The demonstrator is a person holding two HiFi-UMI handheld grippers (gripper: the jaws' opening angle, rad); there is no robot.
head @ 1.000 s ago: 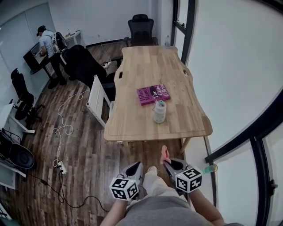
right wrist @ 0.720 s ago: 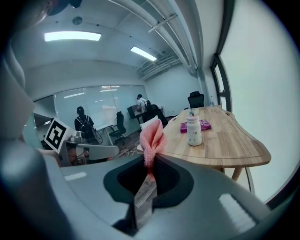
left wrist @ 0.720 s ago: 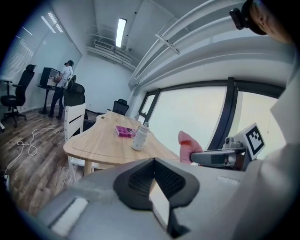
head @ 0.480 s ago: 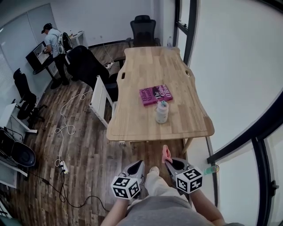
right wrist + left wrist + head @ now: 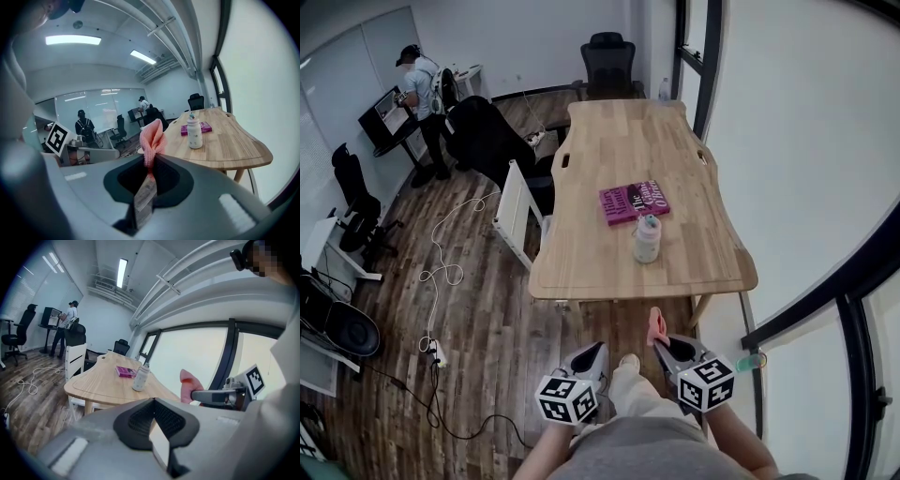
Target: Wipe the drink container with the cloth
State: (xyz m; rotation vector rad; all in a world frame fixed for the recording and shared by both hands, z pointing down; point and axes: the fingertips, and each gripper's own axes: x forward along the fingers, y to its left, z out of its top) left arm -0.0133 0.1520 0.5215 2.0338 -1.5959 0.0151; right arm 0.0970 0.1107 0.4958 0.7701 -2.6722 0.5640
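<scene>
In the head view, the drink container [image 5: 647,239] stands upright on the wooden table [image 5: 609,169] near its close edge, at 12 o'clock from our two grippers. Its long axis is vertical and its cap is on top. It has a pale body and a light teal cap. A magenta book [image 5: 634,202] lies flat just beside it at its 11 o'clock. A black office chair [image 5: 609,56] closes the far end of the table, and a white cable [image 5: 441,272] trails over the floor at 9 o'clock. Bare floor and the table edge lie between us and the container. In the left gripper view, the left gripper [image 5: 153,400] has its jaws pressed together on nothing, and the container sits at 12 o'clock just above them, well apart. In the right gripper view, the right gripper [image 5: 151,161] pinches the pink cloth [image 5: 153,138], which stands up in a fold. The container shows at 2 o'clock of the cloth, small specks on its white side.
</scene>
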